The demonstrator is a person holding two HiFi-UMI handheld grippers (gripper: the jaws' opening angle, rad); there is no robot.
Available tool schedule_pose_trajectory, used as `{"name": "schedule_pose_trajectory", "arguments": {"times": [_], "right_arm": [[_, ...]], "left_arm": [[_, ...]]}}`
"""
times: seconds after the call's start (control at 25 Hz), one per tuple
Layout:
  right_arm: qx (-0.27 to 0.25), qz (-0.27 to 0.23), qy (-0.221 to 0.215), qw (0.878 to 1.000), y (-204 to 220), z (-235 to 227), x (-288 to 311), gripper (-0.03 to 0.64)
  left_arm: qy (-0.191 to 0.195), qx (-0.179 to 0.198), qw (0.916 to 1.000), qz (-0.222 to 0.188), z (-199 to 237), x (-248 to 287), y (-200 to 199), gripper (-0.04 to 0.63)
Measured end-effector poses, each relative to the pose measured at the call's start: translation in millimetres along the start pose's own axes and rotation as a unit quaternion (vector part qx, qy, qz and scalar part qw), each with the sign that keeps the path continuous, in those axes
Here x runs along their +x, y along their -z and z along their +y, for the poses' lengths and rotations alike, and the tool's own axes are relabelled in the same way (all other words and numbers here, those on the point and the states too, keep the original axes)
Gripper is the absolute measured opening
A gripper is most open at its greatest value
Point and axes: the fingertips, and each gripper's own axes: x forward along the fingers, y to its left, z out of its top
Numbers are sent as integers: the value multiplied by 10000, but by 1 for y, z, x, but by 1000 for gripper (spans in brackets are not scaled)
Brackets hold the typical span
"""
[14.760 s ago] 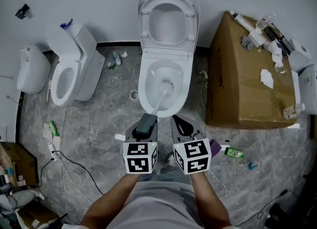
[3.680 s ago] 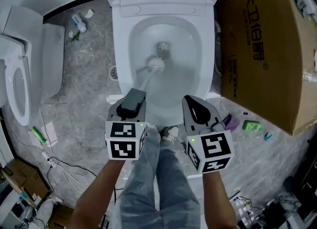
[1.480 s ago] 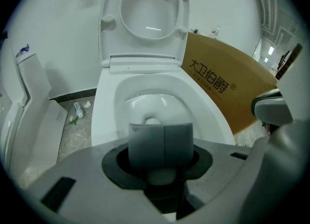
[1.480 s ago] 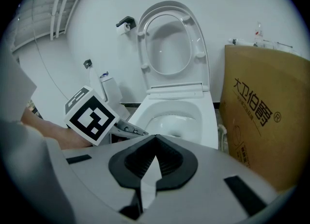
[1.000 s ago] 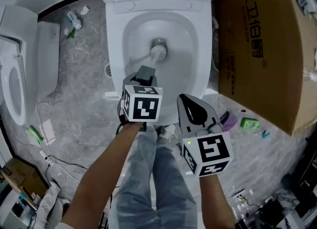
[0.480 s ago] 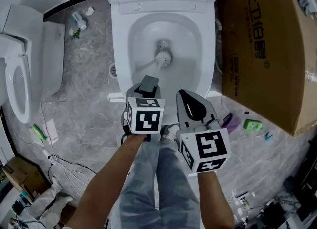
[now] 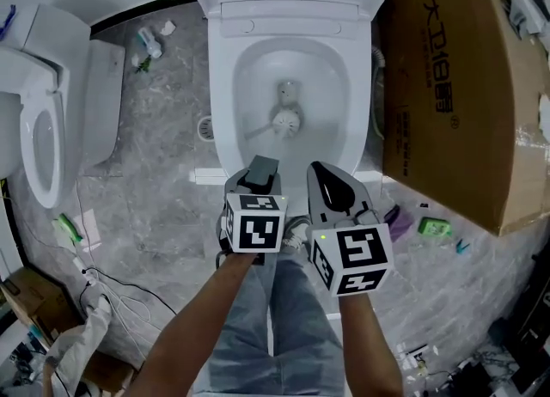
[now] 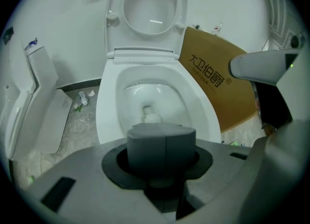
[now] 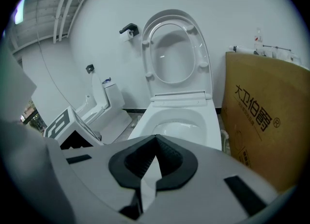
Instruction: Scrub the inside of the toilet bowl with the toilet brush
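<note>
Left hand-held gripper point(image 7: 258, 170) clenches the grey-handled white toilet brush point(image 7: 286, 120) inside the white ceramic toilet bowl point(image 7: 222, 94); right hand-held gripper point(image 7: 333, 185) is clenched on nothing.

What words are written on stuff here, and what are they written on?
"大卫伯爵", with a small ® in a circle after it: printed on the side of the cardboard box.
Green packet on the floor: print too small to read.
Bottle, also on the floor: label too small to read.
No other words or numbers can be read.
</note>
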Motion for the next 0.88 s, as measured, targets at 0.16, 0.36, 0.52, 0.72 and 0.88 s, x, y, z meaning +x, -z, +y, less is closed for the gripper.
{"name": "schedule_pose_trajectory", "arguments": {"times": [0.16, 0.36, 0.52, 0.72, 0.88], "right_arm": [[-13, -3, -9, 10000, -9, 6, -15, 0], [-26, 16, -23, 10000, -20, 14, -38, -2], [-42, -10, -27, 10000, -35, 21, -59, 0], [-46, -140, -23, 9999, -62, 32, -86, -2], [-101, -317, -46, 9994, -91, 41, -111, -1]], "left_arm": [[1, -74, 10000, 5, -6, -21, 4, 152], [4, -156, 9999, -37, -14, -53, -4, 152], [-17, -163, 9997, -193, -18, -82, -16, 152], [-33, -184, 9991, -385, -23, -121, -35, 152], [-55, -225, 9977, -632, -28, -159, -57, 152]]}}
